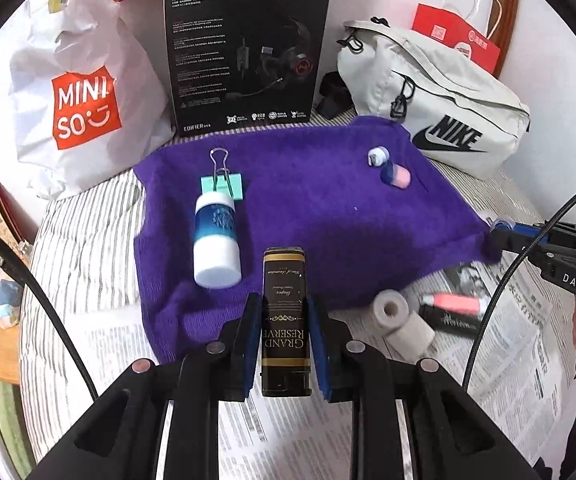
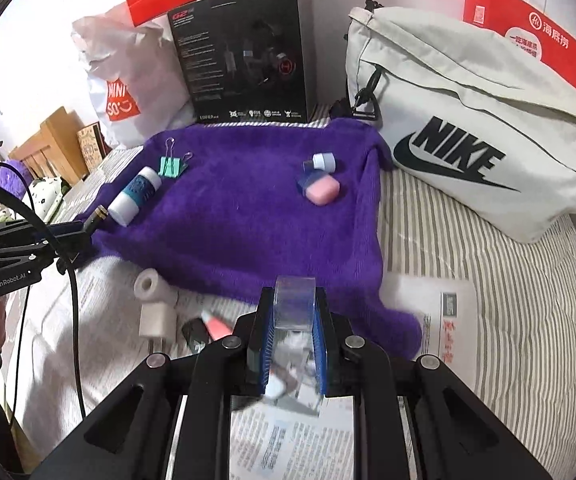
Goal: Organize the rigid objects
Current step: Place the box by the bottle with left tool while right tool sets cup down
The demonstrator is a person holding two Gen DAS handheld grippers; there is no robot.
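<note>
The left gripper [image 1: 283,322] clamps a black-and-gold lighter [image 1: 285,312] above the near edge of the purple towel [image 1: 328,208]. The right gripper [image 2: 292,340] pinches a clear tape roll [image 2: 294,300] over newspaper [image 2: 288,440]. Both hover above a striped bedspread [image 2: 508,320]. On the towel lie a white bottle [image 1: 215,236] touching a mint binder clip [image 1: 223,184] at left, and a pink eraser [image 1: 398,176] far right. Against the far wall stand a headset box [image 1: 243,52], a Miniso bag [image 1: 83,92] and a Nike bag [image 1: 440,108]; their contents are hidden.
</note>
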